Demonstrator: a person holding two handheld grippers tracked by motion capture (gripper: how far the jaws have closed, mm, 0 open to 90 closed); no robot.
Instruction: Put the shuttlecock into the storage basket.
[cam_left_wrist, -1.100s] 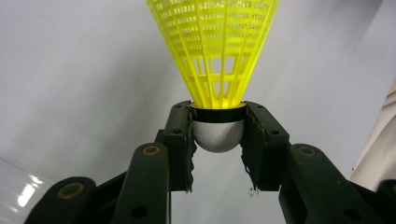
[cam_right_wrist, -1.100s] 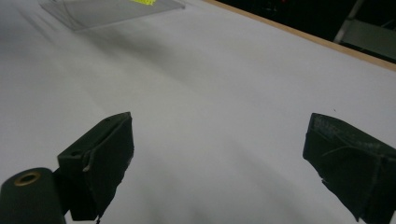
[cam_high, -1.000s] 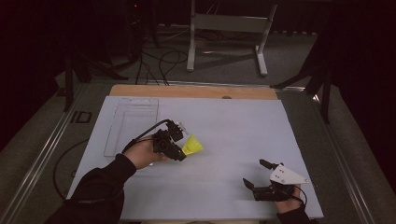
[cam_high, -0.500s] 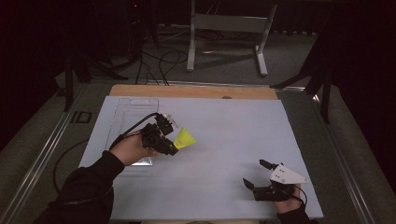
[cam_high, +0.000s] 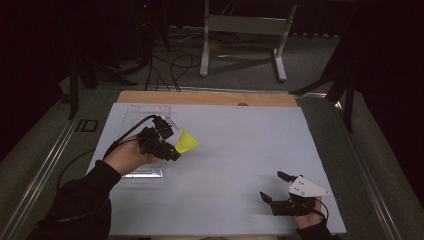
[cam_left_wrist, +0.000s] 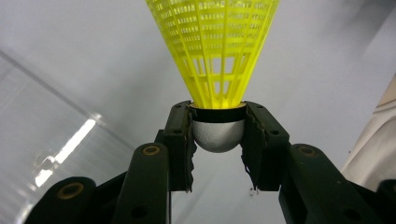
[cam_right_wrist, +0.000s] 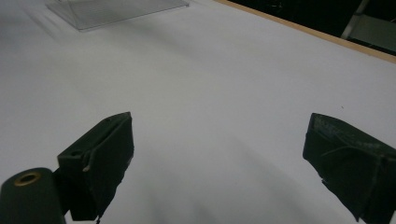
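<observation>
A yellow plastic shuttlecock (cam_high: 186, 141) with a white cork base (cam_left_wrist: 218, 134) is held above the white table (cam_high: 240, 145). My left gripper (cam_high: 170, 145) is shut on it, both black pads pressing the cork from either side, the yellow skirt (cam_left_wrist: 215, 46) pointing away from the jaws. It hovers just right of a clear plastic box (cam_high: 145, 120). My right gripper (cam_high: 272, 187) rests near the table's front right edge with its jaws wide apart and nothing between the pads (cam_right_wrist: 105, 158).
The clear box's edge (cam_left_wrist: 51, 135) lies left of the shuttlecock; it appears far off as a clear box (cam_right_wrist: 116, 9). A wooden strip (cam_high: 210, 97) borders the table's far edge. A metal stand (cam_high: 240, 30) and cables lie on the floor beyond.
My left hand has carried the shuttlecock leftward and upward, toward the clear box. The right gripper has stayed where it was.
</observation>
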